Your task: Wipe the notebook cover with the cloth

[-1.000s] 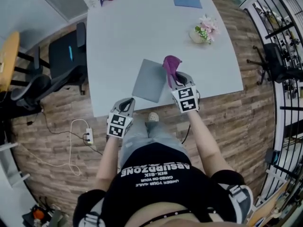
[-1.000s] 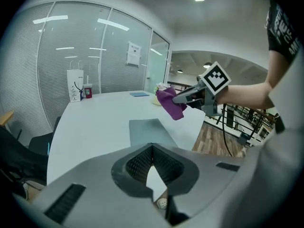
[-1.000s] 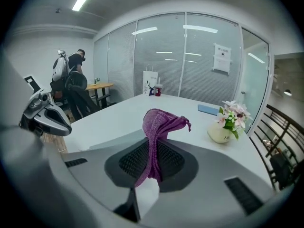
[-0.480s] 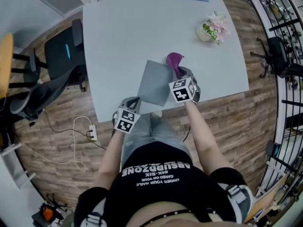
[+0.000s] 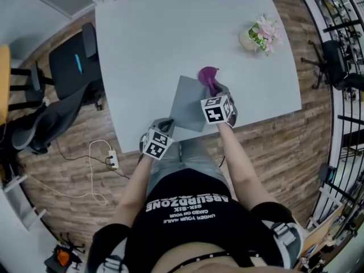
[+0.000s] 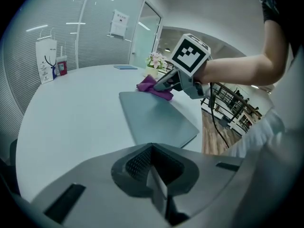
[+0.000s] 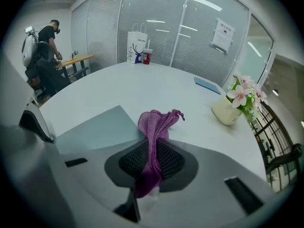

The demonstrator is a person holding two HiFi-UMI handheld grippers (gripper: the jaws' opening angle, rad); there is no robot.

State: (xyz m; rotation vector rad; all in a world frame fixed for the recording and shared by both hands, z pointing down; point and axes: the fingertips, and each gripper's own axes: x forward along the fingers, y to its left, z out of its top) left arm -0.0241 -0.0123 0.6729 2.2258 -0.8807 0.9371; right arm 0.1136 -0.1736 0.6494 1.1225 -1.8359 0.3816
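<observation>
Fingers (image 7: pixel 175 161) of the right gripper (image 7: pixel 152 151) were found closed on the purple cloth (image 7: pixel 156 120), which ran between them and bunched out just ahead of their tips. We noted the grey notebook (image 7: pixel 92 127) lying flat on the white table (image 5: pixel 148 50), ahead and to the left of these fingers, with the cloth's free end at its far right corner. We could not confirm contact between cloth and cover. The left gripper (image 6: pixel 152 172) had its fingers pressed together with nothing between them; the notebook lay just ahead of them. A flower pot (image 7: pixel 228 109) stood well ahead and right of the right fingers.
</observation>
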